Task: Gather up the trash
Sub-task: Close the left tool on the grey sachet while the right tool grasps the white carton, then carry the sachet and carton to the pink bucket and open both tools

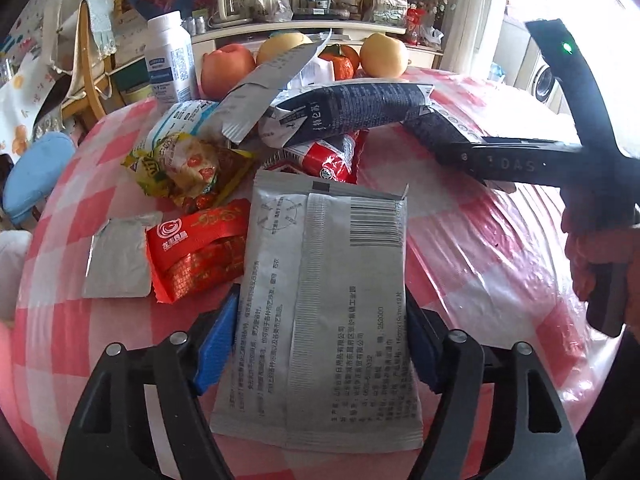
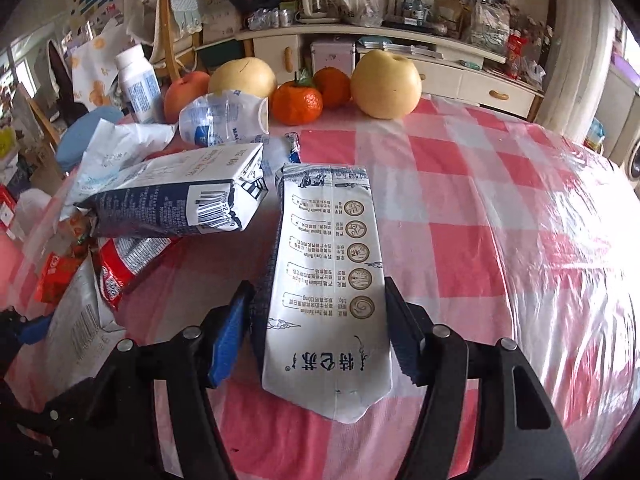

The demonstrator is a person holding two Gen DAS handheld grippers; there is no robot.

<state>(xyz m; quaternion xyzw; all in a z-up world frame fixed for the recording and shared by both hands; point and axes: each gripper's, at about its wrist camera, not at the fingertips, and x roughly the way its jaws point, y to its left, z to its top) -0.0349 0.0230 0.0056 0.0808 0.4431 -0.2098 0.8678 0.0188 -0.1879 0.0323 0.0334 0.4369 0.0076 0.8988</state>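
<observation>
left gripper clamping the sides of a flat grey pouch, lying on the checked tablecloth just below the red wrapper and the wrapper heap. right gripper squeezing a flattened milk carton, resting on the cloth beside a second crushed carton, fruit sitting behind.

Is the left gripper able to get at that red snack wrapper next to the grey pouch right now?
Probably not yet. The left gripper is clamped on the grey pouch, whose edge overlaps the red snack wrapper. It would need to drop the pouch first.
</observation>
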